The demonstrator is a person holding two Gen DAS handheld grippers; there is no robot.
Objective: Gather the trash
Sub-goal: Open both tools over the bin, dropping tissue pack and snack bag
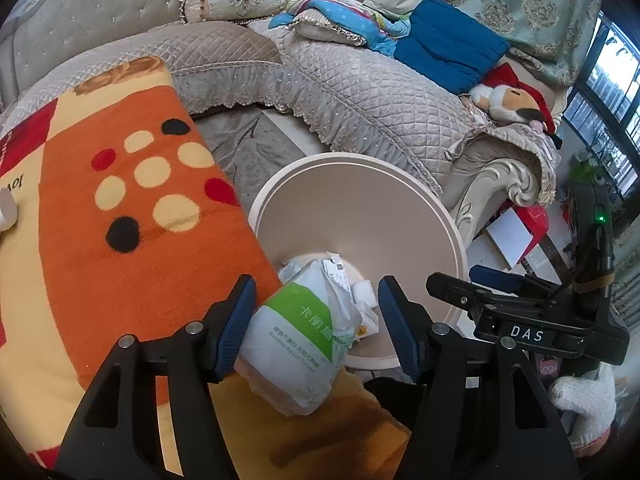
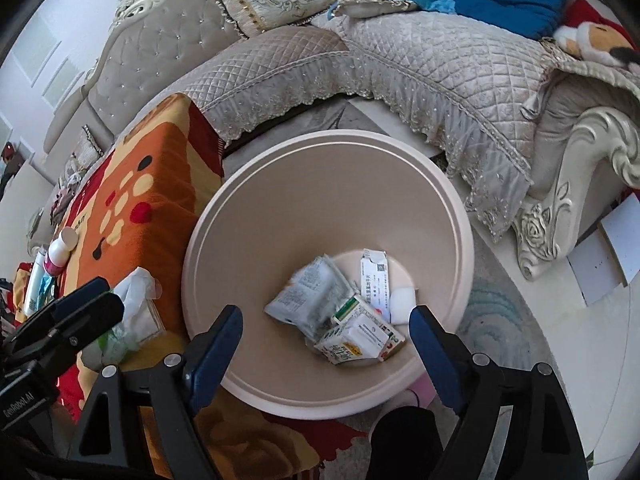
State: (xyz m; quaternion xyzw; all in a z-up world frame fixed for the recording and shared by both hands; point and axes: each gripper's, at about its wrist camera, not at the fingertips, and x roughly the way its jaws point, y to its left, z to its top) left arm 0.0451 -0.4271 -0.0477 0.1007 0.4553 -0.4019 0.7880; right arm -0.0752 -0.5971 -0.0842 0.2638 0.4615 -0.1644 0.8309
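Observation:
A round beige trash bin (image 2: 248, 216) stands on the floor beside an orange patterned blanket (image 1: 120, 216); the bin also shows in the left wrist view (image 1: 360, 208). Inside lie a crumpled wrapper (image 2: 308, 300), a green-and-white carton (image 2: 360, 332) and a paper slip (image 2: 374, 276). My left gripper (image 1: 316, 320) is open, its fingers either side of a white-and-green tissue pack (image 1: 296, 344) at the blanket's edge by the bin rim. My right gripper (image 2: 326, 344) is open and empty above the bin. The tissue pack also shows in the right wrist view (image 2: 128, 320).
A quilted grey sofa (image 1: 360, 92) with cushions, blue bedding (image 1: 444, 52) and a plush toy (image 1: 512, 100) curves behind the bin. A pink-and-white bottle (image 2: 60, 252) lies on the blanket. White boards (image 2: 608, 248) lean on the floor at right.

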